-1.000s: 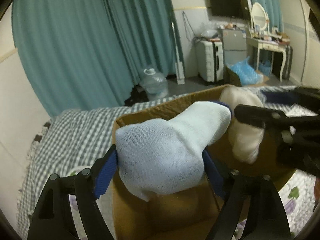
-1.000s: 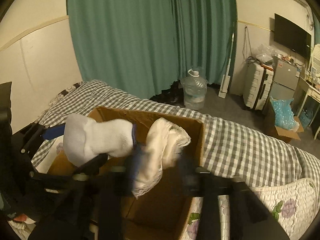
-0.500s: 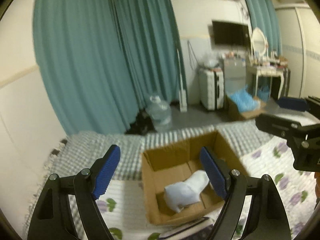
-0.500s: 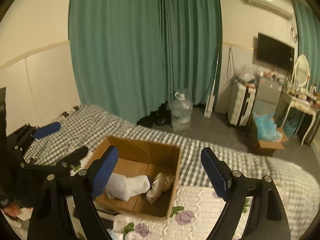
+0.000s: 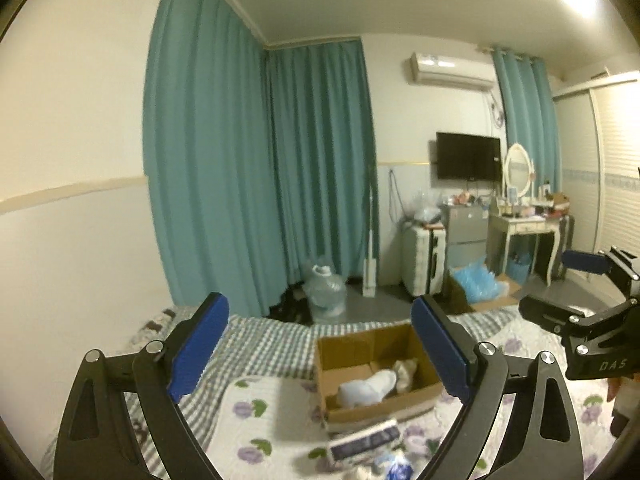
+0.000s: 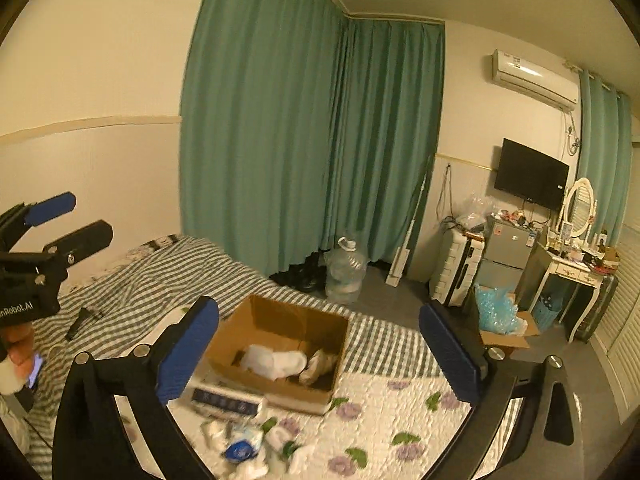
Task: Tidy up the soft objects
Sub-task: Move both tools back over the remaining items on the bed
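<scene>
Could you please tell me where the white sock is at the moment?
The white sock lies on the floor of the open brown cardboard box on the bed, mid-frame in both wrist views, with a crumpled cream cloth just to its right.

The left gripper (image 5: pixel 320 354) is held raised, its two blue-padded fingers (image 5: pixel 198 344) spread wide apart with nothing between them. The right gripper (image 6: pixel 318 354) is likewise held raised, its fingers (image 6: pixel 448 352) spread wide and nothing gripped. Each gripper is seen at the edge of the other's view, side by side and apart, both pointed the same way.
</scene>
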Demonstrator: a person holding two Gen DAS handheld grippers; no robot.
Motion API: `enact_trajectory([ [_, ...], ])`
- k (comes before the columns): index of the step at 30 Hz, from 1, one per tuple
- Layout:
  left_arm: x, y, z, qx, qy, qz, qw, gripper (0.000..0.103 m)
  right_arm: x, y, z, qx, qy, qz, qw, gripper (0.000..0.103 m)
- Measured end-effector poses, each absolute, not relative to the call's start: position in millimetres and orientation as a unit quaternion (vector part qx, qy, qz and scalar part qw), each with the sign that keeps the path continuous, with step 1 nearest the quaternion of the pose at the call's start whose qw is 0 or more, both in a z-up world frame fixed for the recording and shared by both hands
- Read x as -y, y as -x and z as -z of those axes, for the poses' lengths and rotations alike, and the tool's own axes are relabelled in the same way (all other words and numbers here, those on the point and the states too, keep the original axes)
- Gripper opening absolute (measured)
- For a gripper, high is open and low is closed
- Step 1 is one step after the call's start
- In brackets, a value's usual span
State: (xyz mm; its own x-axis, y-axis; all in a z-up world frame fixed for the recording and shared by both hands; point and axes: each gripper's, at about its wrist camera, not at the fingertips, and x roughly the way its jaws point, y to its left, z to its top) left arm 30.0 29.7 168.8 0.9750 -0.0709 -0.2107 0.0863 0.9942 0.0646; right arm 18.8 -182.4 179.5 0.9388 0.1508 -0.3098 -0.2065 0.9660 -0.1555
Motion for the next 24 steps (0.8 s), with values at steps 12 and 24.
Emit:
enact_trajectory([
  [12,-37,-19,-53,-0.225,-0.019,0.015,0.974,0.094,144,8,-52,-0.247,0.135,-0.139,0.949,0.101],
  [24,-35,-44,67,-0.350,-0.024,0.001,0.936,0.094,135,-50,107,-0.389,0.164,-0.156,0.893,0.098],
])
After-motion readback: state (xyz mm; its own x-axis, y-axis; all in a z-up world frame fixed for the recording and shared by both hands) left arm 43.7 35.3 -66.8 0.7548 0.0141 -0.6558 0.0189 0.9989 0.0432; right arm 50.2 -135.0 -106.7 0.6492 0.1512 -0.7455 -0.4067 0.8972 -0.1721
